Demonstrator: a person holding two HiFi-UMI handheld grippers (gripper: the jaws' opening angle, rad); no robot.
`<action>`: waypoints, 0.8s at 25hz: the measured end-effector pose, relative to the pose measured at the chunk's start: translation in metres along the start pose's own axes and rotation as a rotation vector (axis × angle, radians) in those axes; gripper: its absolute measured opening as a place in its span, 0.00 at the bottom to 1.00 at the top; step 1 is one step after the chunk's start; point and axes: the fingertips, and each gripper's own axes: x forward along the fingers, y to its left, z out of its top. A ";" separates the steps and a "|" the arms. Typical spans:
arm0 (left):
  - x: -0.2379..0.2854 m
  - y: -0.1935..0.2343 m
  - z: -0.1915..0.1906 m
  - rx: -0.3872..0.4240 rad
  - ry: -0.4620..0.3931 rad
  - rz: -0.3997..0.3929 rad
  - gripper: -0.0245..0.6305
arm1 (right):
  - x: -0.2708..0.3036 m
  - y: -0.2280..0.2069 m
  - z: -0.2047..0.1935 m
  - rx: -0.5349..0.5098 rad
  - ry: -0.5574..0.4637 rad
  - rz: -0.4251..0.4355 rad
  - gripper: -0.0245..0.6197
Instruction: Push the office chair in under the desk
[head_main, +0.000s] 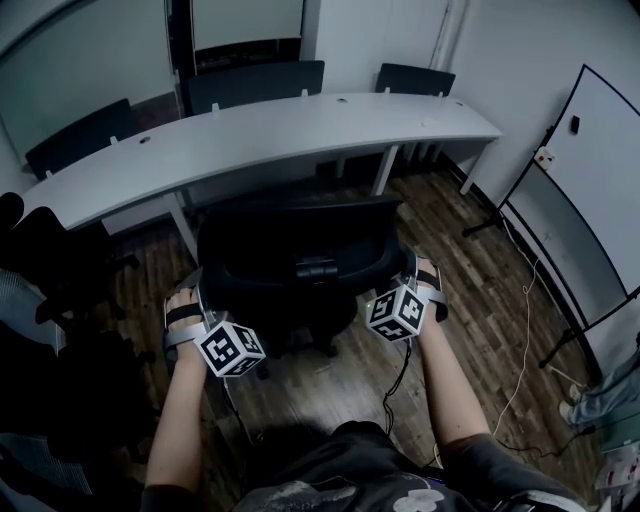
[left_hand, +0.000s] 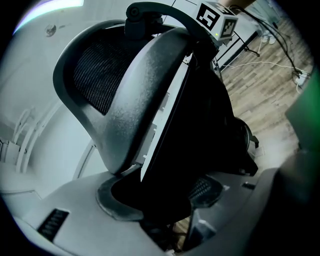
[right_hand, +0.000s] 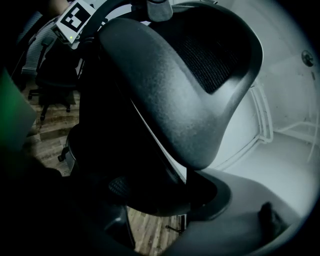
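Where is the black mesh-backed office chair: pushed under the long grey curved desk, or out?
Out, at least its back: the black mesh-backed office chair stands short of the long grey curved desk. Seat: cannot tell.

PLACE: office meeting room | 12 o'clock: long curved grey tabletop (head_main: 300, 125), dark chairs (head_main: 255, 82) lined up behind it | centre: black mesh-backed office chair (head_main: 295, 250) | 3 o'clock: whiteboard (head_main: 600, 190) on a stand | 9 o'clock: more swivel seats (head_main: 60, 265) | floor (head_main: 470, 300): wood planks
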 end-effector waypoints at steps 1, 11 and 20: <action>0.007 0.003 -0.001 0.001 -0.002 -0.002 0.42 | 0.006 -0.001 0.003 0.000 -0.002 0.000 0.53; 0.066 0.027 -0.005 0.008 0.019 -0.018 0.42 | 0.065 -0.014 0.027 -0.003 -0.020 0.000 0.52; 0.115 0.042 -0.003 0.007 0.034 -0.008 0.41 | 0.112 -0.027 0.041 -0.004 -0.072 -0.004 0.52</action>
